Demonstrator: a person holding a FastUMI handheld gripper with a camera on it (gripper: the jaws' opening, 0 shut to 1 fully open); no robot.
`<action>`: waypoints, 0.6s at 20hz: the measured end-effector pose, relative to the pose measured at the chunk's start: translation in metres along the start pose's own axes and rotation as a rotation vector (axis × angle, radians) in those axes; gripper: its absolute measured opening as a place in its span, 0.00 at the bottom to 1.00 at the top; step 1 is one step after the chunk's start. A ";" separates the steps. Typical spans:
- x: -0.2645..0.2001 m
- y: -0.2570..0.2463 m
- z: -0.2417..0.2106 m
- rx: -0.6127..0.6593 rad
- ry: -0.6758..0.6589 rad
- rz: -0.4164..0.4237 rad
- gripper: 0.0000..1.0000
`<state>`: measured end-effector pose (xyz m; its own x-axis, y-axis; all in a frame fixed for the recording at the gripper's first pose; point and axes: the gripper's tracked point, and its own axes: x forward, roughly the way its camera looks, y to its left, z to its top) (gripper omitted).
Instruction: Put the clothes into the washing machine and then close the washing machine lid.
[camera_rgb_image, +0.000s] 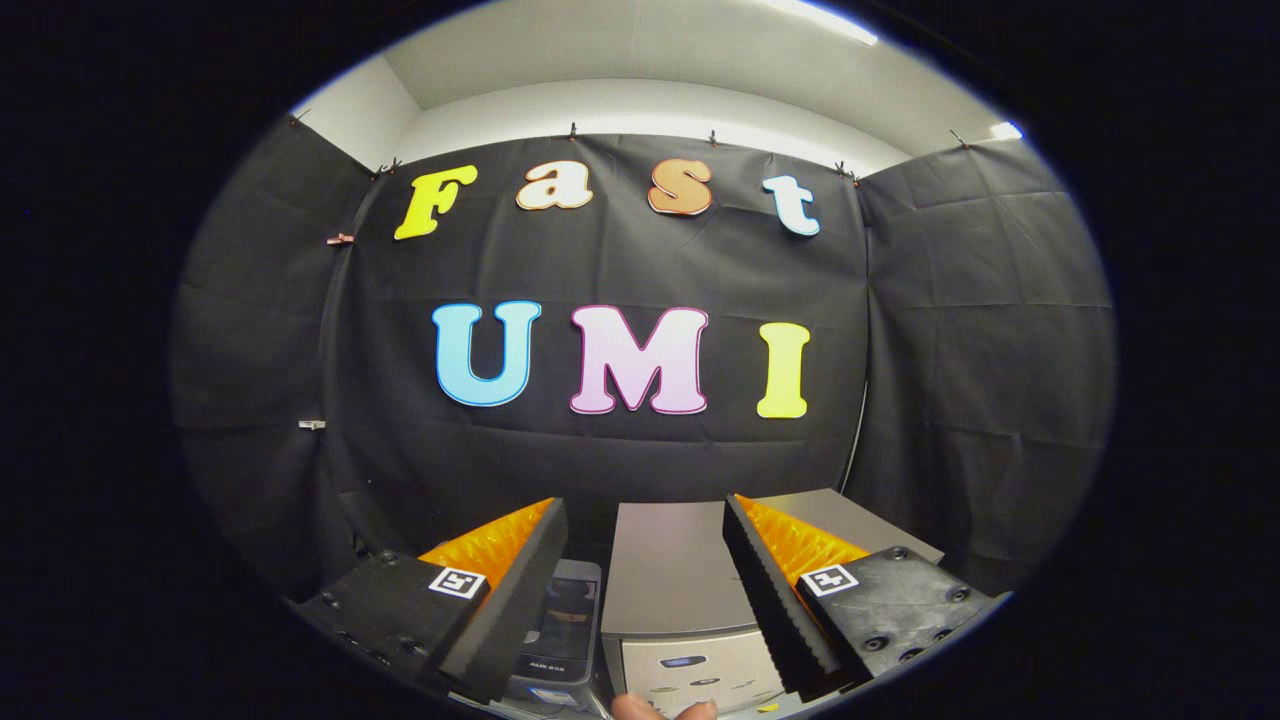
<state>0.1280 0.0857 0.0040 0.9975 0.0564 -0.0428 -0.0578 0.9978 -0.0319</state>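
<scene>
The gripper (645, 545) is spread wide and holds nothing, the washing machine (675, 590) lying between and below its fingers.

Washing machine (680, 590) below spread tool (645, 600) fingers, smaller device (560, 630) on its left

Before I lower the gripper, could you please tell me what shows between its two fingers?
In the gripper view, the open gripper has the grey lid of the washing machine below the gap between its fingers, with a small dark appliance beside it.
</scene>
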 end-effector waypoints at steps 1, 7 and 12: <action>0.000 0.000 0.000 0.001 -0.001 0.000 0.98; -0.001 0.001 0.000 -0.001 -0.001 -0.004 0.99; -0.003 -0.001 -0.001 0.001 -0.001 -0.005 0.99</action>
<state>0.1254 0.0841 0.0028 0.9978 0.0512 -0.0416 -0.0525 0.9981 -0.0310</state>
